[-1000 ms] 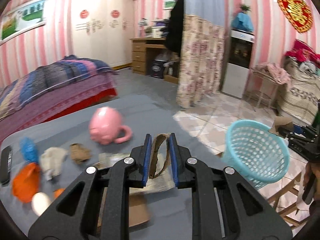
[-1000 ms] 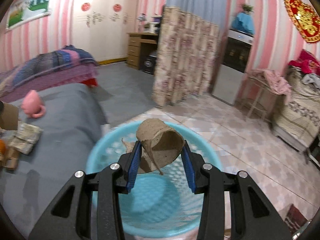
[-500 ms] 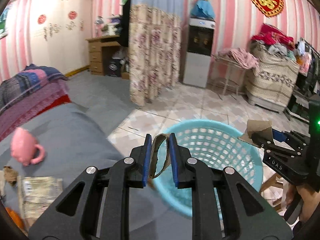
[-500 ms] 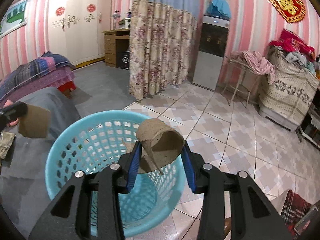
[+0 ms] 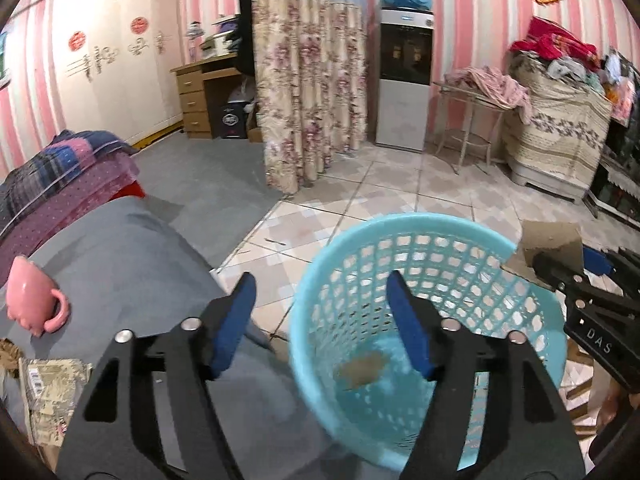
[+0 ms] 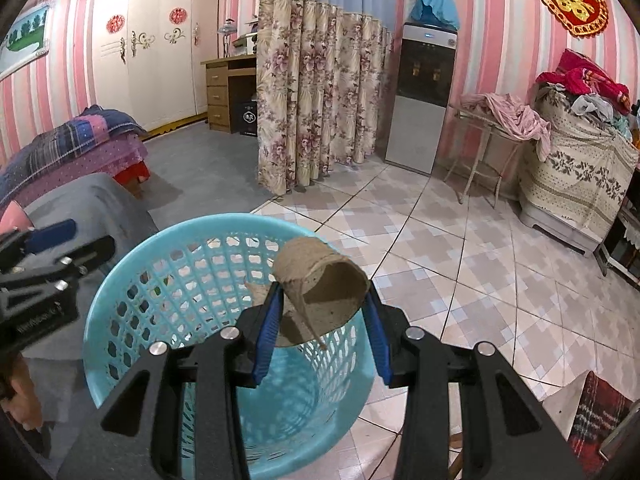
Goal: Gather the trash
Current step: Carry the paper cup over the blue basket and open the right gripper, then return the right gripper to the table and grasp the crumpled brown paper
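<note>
A light blue plastic basket (image 5: 400, 232) stands on the tiled floor beside the grey table. My left gripper (image 5: 320, 280) hangs over its left side. Its jaws are opening and hold nothing. A blurred brown cardboard scrap (image 5: 362, 368) shows low inside the basket. My right gripper (image 6: 322, 292) is shut on a torn brown cardboard roll (image 6: 320, 276) above the basket (image 6: 160, 240). The left wrist view shows the right gripper (image 5: 568, 260) at the basket's right rim, with the cardboard (image 5: 552, 240) in it. In the right wrist view the left gripper (image 6: 76, 242) enters from the left.
The grey table (image 5: 120, 248) carries a pink mug (image 5: 34, 300) and a crumpled paper packet (image 5: 52, 380) at its left. Behind are a floral curtain (image 5: 308, 100), a water dispenser (image 5: 404, 80), a bed (image 5: 60, 172) and a metal stand (image 6: 480, 152) with clothes.
The left gripper swung right from over the table to over the basket, then opened. Its cardboard strip left the jaws and dropped inside. The right gripper kept its roll, shifting slightly over the basket.
</note>
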{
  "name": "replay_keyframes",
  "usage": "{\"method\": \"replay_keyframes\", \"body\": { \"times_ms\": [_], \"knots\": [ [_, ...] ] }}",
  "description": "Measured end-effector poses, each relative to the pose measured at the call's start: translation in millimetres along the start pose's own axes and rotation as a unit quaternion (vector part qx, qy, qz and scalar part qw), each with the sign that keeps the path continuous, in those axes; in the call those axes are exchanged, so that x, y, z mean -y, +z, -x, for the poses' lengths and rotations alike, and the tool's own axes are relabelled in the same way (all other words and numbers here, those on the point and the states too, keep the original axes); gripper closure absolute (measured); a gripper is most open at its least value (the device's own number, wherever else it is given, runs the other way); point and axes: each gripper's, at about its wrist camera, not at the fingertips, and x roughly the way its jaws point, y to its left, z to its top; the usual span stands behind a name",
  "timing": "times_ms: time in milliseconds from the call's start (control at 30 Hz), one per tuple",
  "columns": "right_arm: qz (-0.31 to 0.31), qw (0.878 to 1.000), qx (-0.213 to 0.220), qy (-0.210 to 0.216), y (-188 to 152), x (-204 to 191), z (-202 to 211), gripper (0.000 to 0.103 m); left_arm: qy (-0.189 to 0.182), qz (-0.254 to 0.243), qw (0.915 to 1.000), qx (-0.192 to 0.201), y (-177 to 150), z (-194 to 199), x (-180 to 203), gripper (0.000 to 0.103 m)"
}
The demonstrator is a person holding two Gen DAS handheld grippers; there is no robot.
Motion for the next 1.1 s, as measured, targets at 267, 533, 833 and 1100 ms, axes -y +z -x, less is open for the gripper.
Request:
{"method": "replay_keyframes", "body": {
  "times_ms": [267,533,833,1100],
  "knots": [
    [-0.003,1.000,0.004,0.002,2,-16,-2,0.057,0.037,0.018,0.9990,0.018,-7,27,-37,0.016],
    [-0.007,1.000,0.012,0.006,3,-31,-4,0.021,0.053,0.055,0.9965,0.035,-12,58,-70,0.010],
    [-0.010,1.000,0.024,0.006,7,-37,11,0.004,0.075,0.073,0.9934,0.047,-19,87,-98,0.007],
    [0.010,0.999,0.043,0.021,9,-64,39,0.004,0.104,0.088,0.9895,0.050,-38,120,-128,0.006]
  ]
}}
